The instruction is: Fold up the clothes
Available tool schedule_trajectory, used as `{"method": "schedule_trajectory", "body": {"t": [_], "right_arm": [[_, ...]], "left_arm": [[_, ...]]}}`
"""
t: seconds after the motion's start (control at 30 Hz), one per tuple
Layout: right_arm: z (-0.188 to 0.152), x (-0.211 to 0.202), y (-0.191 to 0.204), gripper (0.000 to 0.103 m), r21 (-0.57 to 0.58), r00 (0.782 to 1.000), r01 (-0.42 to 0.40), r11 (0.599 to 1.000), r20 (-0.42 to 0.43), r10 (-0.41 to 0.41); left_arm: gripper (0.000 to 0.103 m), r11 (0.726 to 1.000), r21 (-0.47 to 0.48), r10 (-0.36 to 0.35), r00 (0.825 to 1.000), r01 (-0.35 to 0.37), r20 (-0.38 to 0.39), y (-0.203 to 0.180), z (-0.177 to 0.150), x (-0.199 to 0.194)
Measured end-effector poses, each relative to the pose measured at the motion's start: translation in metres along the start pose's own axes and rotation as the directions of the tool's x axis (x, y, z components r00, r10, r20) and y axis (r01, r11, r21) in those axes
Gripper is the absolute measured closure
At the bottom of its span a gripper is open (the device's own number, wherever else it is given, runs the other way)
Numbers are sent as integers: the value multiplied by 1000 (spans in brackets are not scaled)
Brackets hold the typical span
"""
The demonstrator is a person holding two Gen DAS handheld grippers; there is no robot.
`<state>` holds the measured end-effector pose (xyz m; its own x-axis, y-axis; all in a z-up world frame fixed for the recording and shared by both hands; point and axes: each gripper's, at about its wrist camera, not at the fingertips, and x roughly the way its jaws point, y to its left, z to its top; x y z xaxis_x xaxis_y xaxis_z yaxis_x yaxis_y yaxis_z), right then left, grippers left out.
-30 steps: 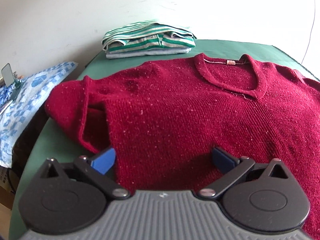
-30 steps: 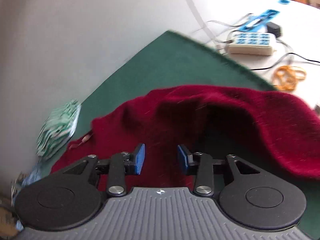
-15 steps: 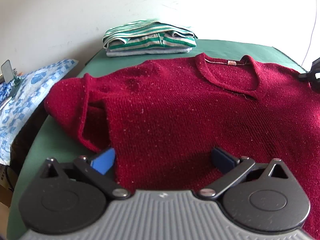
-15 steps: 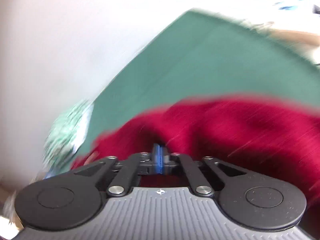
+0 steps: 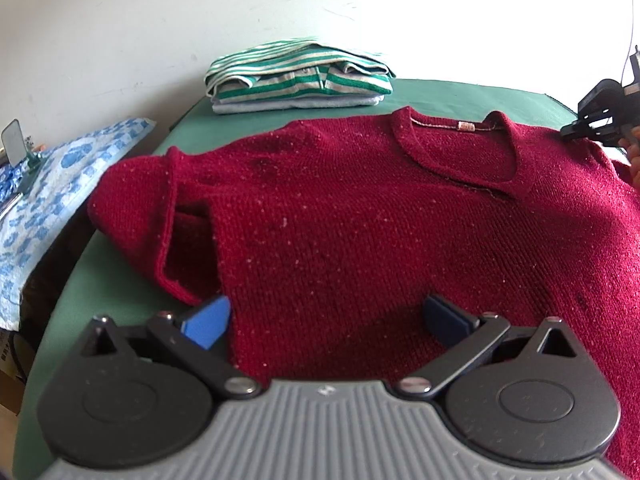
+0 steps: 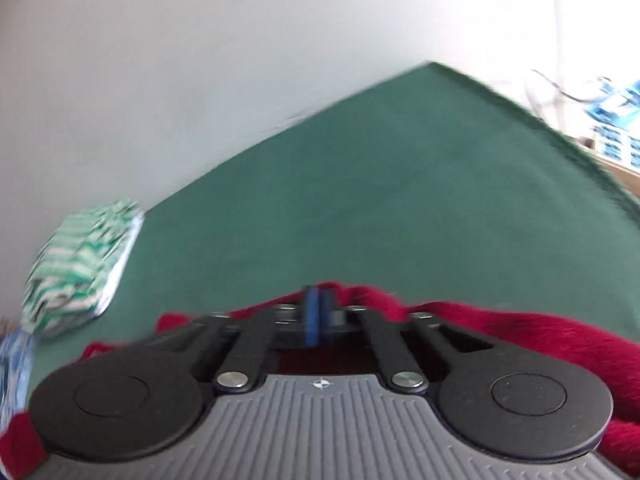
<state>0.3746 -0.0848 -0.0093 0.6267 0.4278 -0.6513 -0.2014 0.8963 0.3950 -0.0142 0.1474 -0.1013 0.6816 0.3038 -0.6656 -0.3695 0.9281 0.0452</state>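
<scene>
Since a second ago, right claw [image 6: 318, 316] has clamped the red sweater [image 5: 360, 216]'s far-right shoulder; left claw [image 5: 326, 320] stays apart. Likely next: fold leftward.

Wall [image 5: 120, 20]: plain white, filled the upper frame.
Table [image 6: 400, 200]: green-covered, ran to the wall.
Light: glared at upper right.
</scene>
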Motion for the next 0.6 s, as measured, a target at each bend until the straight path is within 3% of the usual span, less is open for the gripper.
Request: {"method": "schedule_trajectory", "body": {"t": [0.07, 0.13, 0.2, 0.23, 0.27, 0.33, 0.37, 0.4, 0.47, 0.53, 0.6], "right_arm": [[-14, -12, 6, 78, -18, 1000, -6, 1000, -7, 6], [-27, -24, 12, 72, -37, 1000, -12, 999, -14, 12], [-41, -36, 18, 60, -55, 1000, -19, 998, -21, 18], [-48, -42, 21, 58, -64, 999, -22, 998, -25, 21], [-55, -48, 24, 67, -73, 999, -25, 997, -28, 23], [-68, -60, 30, 70, -91, 999, -32, 995, -36, 29], [-75, -66, 33, 77, -100, 999, -35, 994, -40, 32], [-78, -75, 32, 76, -70, 1000, -10, 998, -28, 8], [-89, -95, 41, 55, -69, 999, -46, 997, -32, 44], [-112, -114, 57, 47, -168, 986, -147, 975, -101, 132], [-140, -127, 70, 46, -279, 989, -111, 954, -126, 79]], "left_arm": [[1, 1000, -2, -2, 1000, 2, -1, 0, 0, 0], [1, 1000, -4, -3, 1000, 3, -1, 0, 1, 1], [1, 1000, -5, -4, 1000, 4, -2, 1, 1, 2], [1, 1000, -5, -6, 1000, 6, -2, 1, 2, 2], [1, 1000, -6, -7, 1000, 7, -3, 1, 2, 2], [1, 1000, -8, -9, 1000, 9, -3, 1, 2, 2], [1, 1000, -9, -9, 1000, 9, -4, 1, 2, 2], [1, 1000, -10, -10, 1000, 10, -4, 1, 3, 2], [1, 1000, -12, -11, 1000, 11, -5, 2, 3, 2], [1, 1000, -5, -11, 1000, 11, -12, 1, 4, 1], [2, 999, -22, -30, 1000, 30, -5, 5, 15, -3]]}}
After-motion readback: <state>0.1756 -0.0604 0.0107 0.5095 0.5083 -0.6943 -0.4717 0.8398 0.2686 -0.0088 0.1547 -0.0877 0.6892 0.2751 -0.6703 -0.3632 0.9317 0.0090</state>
